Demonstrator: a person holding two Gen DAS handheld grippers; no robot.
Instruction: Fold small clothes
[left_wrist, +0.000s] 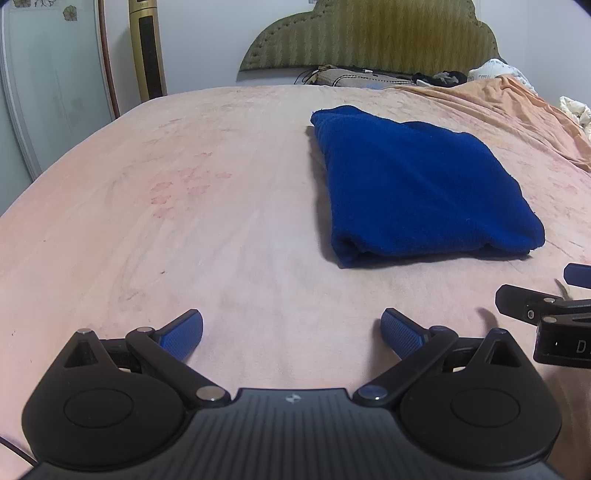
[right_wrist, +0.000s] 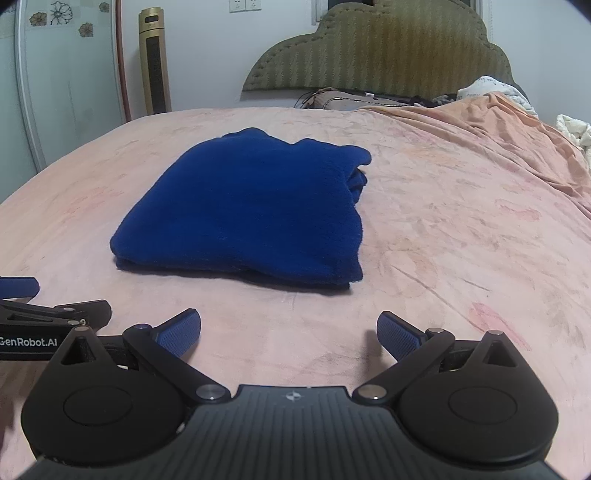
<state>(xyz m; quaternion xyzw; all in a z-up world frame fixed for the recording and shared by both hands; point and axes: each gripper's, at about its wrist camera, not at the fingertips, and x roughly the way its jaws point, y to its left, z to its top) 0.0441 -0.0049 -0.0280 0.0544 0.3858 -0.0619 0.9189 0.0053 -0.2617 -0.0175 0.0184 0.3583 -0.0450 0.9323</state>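
Though folded, blue garment (right_wrist: 243, 206) beyond gripper (right_wrist: 289, 334).

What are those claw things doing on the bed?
A person is folding clothes with two tools. The blue garment lies folded on the pink bedsheet. The left hand-held gripper and the right hand-held gripper are both open, holding nothing, just in front of it.

at the left edge of the right wrist view, white lettering "genrobot.ai" stands on the black side of the left gripper (right_wrist: 22, 291). in the left wrist view, the right gripper (left_wrist: 576, 280) shows only a partial "d".
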